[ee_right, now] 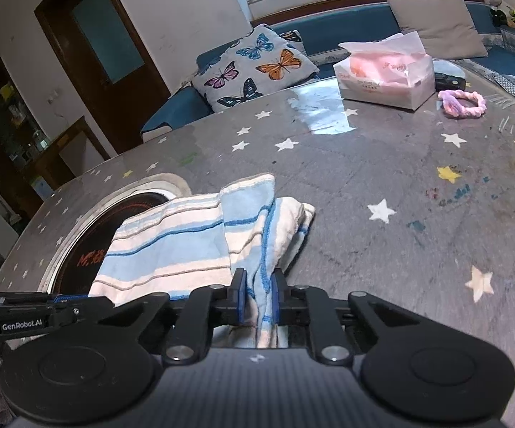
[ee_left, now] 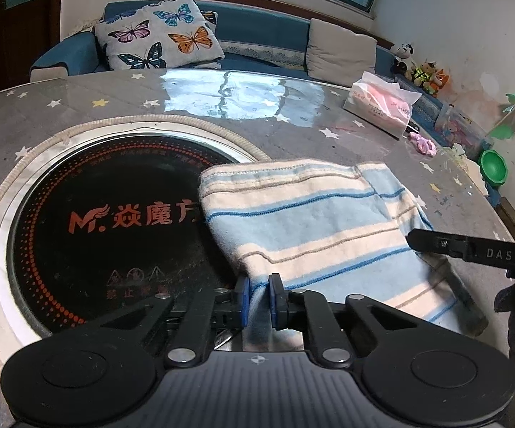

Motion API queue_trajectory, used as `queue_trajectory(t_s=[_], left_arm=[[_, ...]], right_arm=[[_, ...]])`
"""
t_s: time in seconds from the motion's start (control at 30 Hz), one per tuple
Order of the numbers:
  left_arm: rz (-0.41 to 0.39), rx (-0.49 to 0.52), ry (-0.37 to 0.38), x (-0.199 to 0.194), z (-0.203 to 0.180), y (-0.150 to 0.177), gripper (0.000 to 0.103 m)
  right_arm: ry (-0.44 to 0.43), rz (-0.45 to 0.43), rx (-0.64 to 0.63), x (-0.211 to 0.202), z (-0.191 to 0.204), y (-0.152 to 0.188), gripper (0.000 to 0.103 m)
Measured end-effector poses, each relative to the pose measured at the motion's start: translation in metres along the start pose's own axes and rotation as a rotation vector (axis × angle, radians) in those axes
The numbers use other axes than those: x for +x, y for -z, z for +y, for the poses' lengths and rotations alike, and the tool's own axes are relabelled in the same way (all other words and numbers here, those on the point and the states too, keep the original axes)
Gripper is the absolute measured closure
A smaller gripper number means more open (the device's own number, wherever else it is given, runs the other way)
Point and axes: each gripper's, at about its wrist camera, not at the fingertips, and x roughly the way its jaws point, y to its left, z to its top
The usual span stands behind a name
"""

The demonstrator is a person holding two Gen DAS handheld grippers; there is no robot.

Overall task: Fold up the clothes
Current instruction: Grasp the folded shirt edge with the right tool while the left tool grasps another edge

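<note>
- Your left gripper [ee_left: 259,294] pinches the striped cloth's [ee_left: 314,228] near edge.
- Your right gripper [ee_right: 259,294] pinches its bunched corner on the star-patterned table [ee_right: 382,164].

Right claw [ee_right: 259,297] is clamped on a bunched edge of the blue-and-cream striped towel [ee_right: 193,246], which lies on the star-print counter [ee_right: 382,178]. Tissue pack [ee_right: 387,76] sits at 1 o'clock, pink scrunchie [ee_right: 462,103] just beside it. Left claw [ee_right: 57,306] pokes in at 9 o'clock.
</note>
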Motion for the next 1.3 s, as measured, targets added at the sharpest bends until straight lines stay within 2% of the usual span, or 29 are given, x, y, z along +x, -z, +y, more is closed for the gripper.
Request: queue_trajectory(t_s=[0.37, 0.53, 0.67, 0.77, 0.93, 1.0, 1.17, 1.3], left_arm=[[0.004, 0.005, -0.012, -0.021, 0.003, 0.017, 0.091], [0.001, 0.009, -0.030, -0.023, 0.001, 0.021, 0.087], [-0.001, 0.018, -0.047, -0.024, -0.001, 0.022, 0.068], [0.004, 0.016, -0.050, -0.022, -0.001, 0.023, 0.066], [0.009, 0.010, -0.042, -0.020, -0.002, 0.025, 0.068], [0.006, 0.009, -0.037, -0.020, -0.002, 0.026, 0.073], [-0.010, 0.011, -0.039, -0.023, -0.004, 0.028, 0.089], [-0.030, -0.013, -0.040, -0.035, 0.004, 0.029, 0.092]], right_arm=[[-0.007, 0.018, -0.010, -0.010, 0.014, 0.018, 0.090], [0.007, 0.011, -0.018, -0.011, 0.018, 0.020, 0.083], [0.029, -0.002, -0.033, -0.012, 0.020, 0.022, 0.077], [0.040, -0.002, -0.025, -0.010, 0.018, 0.022, 0.066], [0.020, -0.003, -0.011, -0.010, 0.015, 0.024, 0.066], [-0.008, 0.009, 0.005, -0.009, 0.014, 0.024, 0.079], [-0.023, 0.007, 0.020, -0.010, 0.016, 0.026, 0.087], [-0.038, 0.002, 0.019, -0.018, 0.023, 0.026, 0.091]])
